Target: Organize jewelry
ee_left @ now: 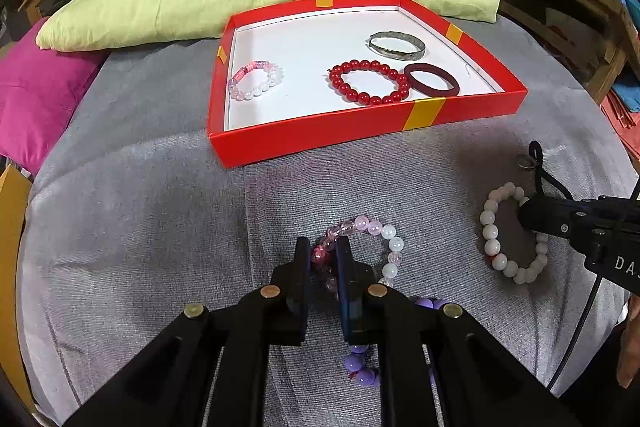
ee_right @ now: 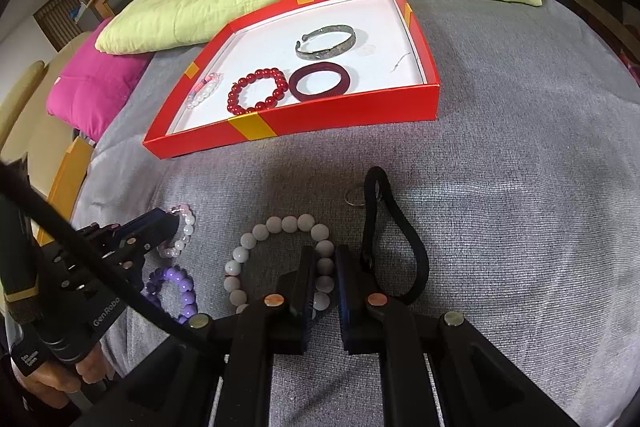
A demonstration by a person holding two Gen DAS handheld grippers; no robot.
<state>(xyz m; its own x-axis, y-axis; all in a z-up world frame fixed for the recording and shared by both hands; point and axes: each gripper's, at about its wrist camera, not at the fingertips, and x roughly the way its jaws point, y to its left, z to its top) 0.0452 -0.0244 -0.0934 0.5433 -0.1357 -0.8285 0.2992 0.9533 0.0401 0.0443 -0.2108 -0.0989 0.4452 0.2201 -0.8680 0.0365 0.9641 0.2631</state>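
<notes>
Closest to the left wrist camera, the left gripper (ee_left: 324,255) had its two black fingers drawn close around the dark pink end of a pale pink and clear glass-bead bracelet (ee_left: 394,245) that lay on the grey woven cloth (ee_left: 140,227); the jaws looked clamped on its beads, with the bracelet apparently not yet lifted off the cloth. Just behind and beneath that tool's fingers lay a lilac round-bead bracelet (ee_left: 362,373), partly hidden. Off to its right, the right gripper (ee_right: 326,267) straddled one side of a cream-white round-bead bracelet (ee_right: 256,243), one finger inside the loop and one outside, apparently pinching the strand, though whether the pads truly gripped the beads was hard to tell. Just right of that gripper's fingers lay a black cord loop (ee_right: 404,223) with a small metal ring (ee_right: 356,197) beside it. Ahead of both tools sat a shallow red cardboard tray with yellow bands and a white floor (ee_left: 360,133). Inside it already rested four pieces, well apart from the tools: a small pink and white bead bracelet (ee_left: 256,81), a glossy red bead bracelet (ee_left: 368,81), a dark maroon band (ee_left: 432,79) touching it, and a grey metal bangle (ee_left: 396,45). By this reckoning the sorting was a little past halfway: four pieces were in, two were being taken up, and the lilac bracelet and the cord were untouched.
</notes>
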